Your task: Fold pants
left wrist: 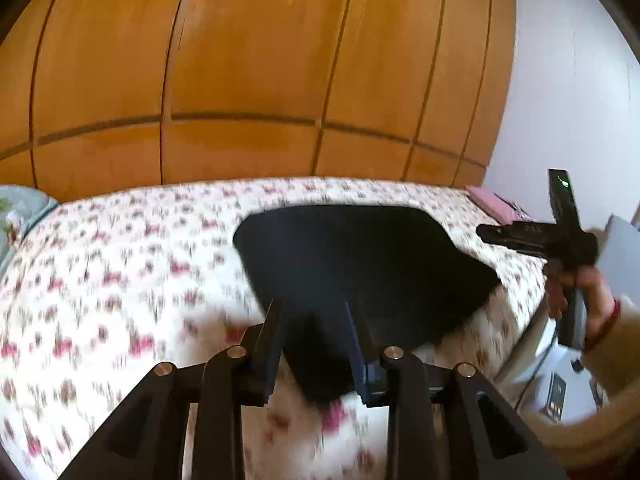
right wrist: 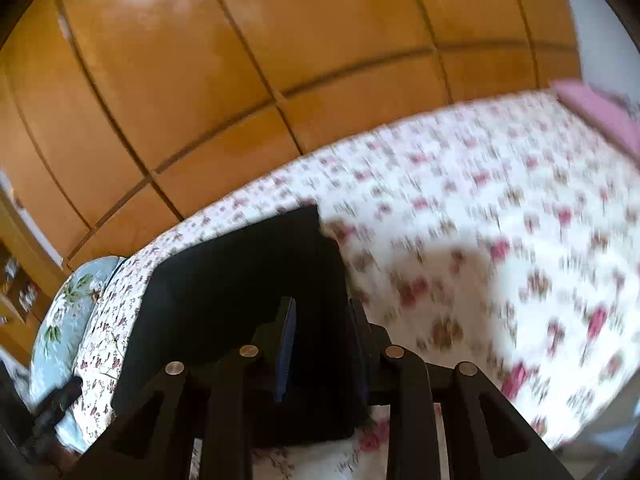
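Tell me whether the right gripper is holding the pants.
No: the right gripper hangs in the air beside the black pants, gripping nothing.

the pants [left wrist: 360,264] are black and already folded into a compact flat bundle; lying on the floral bedspread [left wrist: 120,272] near the bed's near edge; roughly squarish from the right wrist view [right wrist: 240,280]; motion blur hides the creases

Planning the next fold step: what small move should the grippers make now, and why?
Probably lower both toward the near edge of the black pants. The left gripper and right gripper are open, holding nothing, above the cloth on the floral bedspread.
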{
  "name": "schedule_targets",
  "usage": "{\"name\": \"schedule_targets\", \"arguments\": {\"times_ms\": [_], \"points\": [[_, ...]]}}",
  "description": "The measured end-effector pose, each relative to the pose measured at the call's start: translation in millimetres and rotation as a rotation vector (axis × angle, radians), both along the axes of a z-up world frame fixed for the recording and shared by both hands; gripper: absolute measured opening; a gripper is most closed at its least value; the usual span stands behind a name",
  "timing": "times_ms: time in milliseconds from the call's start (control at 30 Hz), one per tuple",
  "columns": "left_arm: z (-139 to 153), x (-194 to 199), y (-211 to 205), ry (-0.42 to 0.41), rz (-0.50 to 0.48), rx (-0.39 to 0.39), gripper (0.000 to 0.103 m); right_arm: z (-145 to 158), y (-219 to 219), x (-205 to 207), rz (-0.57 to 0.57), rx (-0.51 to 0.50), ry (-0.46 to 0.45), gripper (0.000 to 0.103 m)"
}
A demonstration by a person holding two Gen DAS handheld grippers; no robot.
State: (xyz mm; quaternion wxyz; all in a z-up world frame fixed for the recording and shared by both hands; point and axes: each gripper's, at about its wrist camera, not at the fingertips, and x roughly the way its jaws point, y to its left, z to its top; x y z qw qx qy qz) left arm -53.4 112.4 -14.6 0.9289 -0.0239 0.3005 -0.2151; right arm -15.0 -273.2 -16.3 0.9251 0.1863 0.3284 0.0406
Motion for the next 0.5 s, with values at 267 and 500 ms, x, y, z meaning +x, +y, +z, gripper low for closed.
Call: {"name": "schedule_targets", "arguments": {"times_ms": [267, 500], "points": [[-0.2, 107.5, -69.8, 0.148, -0.004, 0.096, 0.030, 21.2, 54.7, 65.0, 0.169, -0.159, 0.055, 0.027], [-18.5, 155.7, -97.0, 0.220, 0.056, 0.187, 0.030, 1.3, 70.6, 100.3, 0.187, -0.199, 0.112, 0.027]]}}
